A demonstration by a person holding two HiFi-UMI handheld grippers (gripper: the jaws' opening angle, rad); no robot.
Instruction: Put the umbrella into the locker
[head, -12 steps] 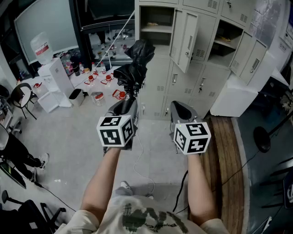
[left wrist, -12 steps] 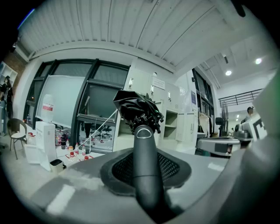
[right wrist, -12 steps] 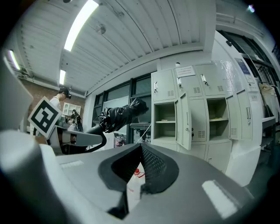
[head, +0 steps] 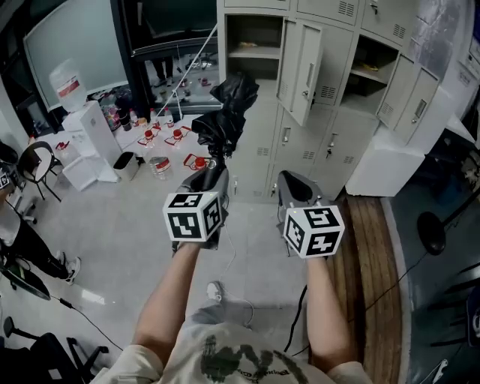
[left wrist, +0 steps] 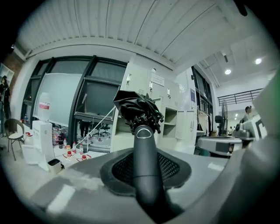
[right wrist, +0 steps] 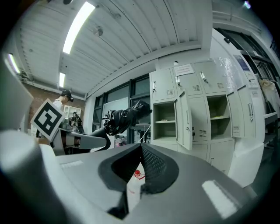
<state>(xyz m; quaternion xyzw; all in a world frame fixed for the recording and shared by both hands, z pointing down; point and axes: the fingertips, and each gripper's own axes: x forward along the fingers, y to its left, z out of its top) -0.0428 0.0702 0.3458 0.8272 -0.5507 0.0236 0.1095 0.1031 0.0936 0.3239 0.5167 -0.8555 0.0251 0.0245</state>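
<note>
Since the earlier frame the person's shoe [head: 214, 289] has stepped forward, and the umbrella's tip sits slightly lower in the head view. The left gripper [head: 210, 174] is clamped on the handle of the umbrella [head: 225, 112], whose bundled black canopy rises toward 12 o'clock. The open locker [head: 255, 34] lies at 1 o'clock from its tip, still apart. The right gripper [head: 296, 184], at 3 o'clock of the left, has its jaws together, empty. Likely trouble: loose canopy folds could snag on the shelf edge or the half-open door [head: 304, 67] and lever the handle round in the grip.

Grey concrete floor [head: 120, 225], wooden strip [head: 371, 255] at right, dark windows [head: 172, 22], ceiling strip light [right wrist: 78, 26]
</note>
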